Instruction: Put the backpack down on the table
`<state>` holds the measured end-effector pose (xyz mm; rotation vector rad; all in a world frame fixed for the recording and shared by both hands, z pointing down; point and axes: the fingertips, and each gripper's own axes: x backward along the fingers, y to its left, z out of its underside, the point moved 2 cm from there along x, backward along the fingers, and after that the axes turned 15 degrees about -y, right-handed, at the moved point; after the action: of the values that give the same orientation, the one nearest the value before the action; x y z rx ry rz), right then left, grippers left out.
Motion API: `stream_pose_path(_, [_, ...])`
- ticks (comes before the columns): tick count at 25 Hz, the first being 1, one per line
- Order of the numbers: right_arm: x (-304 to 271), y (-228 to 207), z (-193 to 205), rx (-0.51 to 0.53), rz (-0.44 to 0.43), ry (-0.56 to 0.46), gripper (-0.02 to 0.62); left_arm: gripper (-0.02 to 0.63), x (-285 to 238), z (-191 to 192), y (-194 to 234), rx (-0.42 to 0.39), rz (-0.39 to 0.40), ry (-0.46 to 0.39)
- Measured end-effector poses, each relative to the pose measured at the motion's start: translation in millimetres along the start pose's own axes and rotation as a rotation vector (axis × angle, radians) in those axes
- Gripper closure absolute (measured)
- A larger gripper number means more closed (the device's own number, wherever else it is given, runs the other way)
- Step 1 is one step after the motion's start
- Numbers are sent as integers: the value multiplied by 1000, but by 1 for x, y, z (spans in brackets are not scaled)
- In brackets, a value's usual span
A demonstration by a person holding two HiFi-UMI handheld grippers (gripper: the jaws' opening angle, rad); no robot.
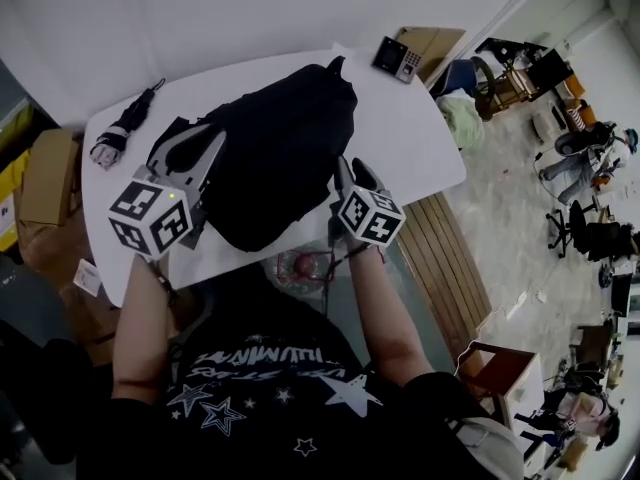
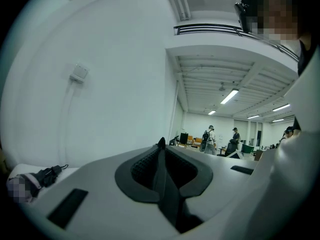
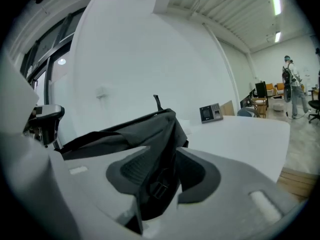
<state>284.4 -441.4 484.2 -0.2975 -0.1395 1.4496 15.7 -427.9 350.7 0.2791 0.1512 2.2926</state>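
The black backpack [image 1: 285, 148] lies on the white table [image 1: 410, 133], its top handle toward the far edge. My left gripper [image 1: 200, 156] is at the bag's left side by a grey shoulder strap. In the left gripper view its pads [image 2: 142, 170] stand close together on a thin dark strap [image 2: 161, 149], so the left gripper [image 2: 161, 156] is shut on it. My right gripper [image 1: 352, 173] is at the bag's right side. The right gripper [image 3: 160, 169] is open, with a buckled strap of the backpack [image 3: 145, 129] hanging loosely between its spread pads.
A folded black umbrella [image 1: 125, 126] lies at the table's far left corner [image 2: 42, 176]. A small black keypad device [image 1: 397, 58] sits at the far right [image 3: 210, 112]. Cardboard boxes [image 1: 50, 178] stand left of the table, a wooden slatted bench [image 1: 445, 248] to its right.
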Motion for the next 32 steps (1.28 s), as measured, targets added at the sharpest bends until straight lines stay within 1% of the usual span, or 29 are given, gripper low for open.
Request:
stream_pose_path(3, [11, 21, -15, 39, -6, -42, 449, 598, 17, -3, -3, 24, 25, 2])
stream_pose_path(4, [14, 29, -19, 59, -3, -58, 464, 598, 24, -4, -2, 28, 34, 4])
stream_pose_path(5, [18, 36, -22, 81, 1, -74, 499, 598, 30, -4, -1, 27, 42, 9])
stream_pose_path(8, [26, 56, -28, 135, 25, -111, 533, 598, 53, -4, 4, -5, 59, 33])
stream_pose_path(11, [38, 76, -31, 152, 48, -138, 549, 598, 78, -6, 7, -60, 79, 55])
stream_pose_path(13, [48, 88, -34, 164, 63, -157, 560, 598, 93, -6, 10, -76, 89, 63])
stream_pose_path(16, [64, 111, -36, 195, 71, -182, 561, 598, 115, -4, 19, -57, 91, 67])
stream_pose_path(19, [81, 139, -35, 219, 57, -200, 563, 598, 139, 3, 26, -24, 98, 81])
stream_pose_path(21, [93, 156, -30, 233, 48, -204, 581, 598, 155, 12, 28, -2, 111, 98])
stream_pose_path(26, [127, 179, -6, 257, 55, -164, 586, 598, 187, 34, 24, 60, 151, 141])
stream_pose_path(29, [143, 185, 5, 242, 49, -133, 594, 598, 201, 44, 24, 67, 168, 169])
stream_pose_path(32, [158, 185, 14, 259, 30, -108, 594, 598, 215, 54, 27, 62, 158, 191])
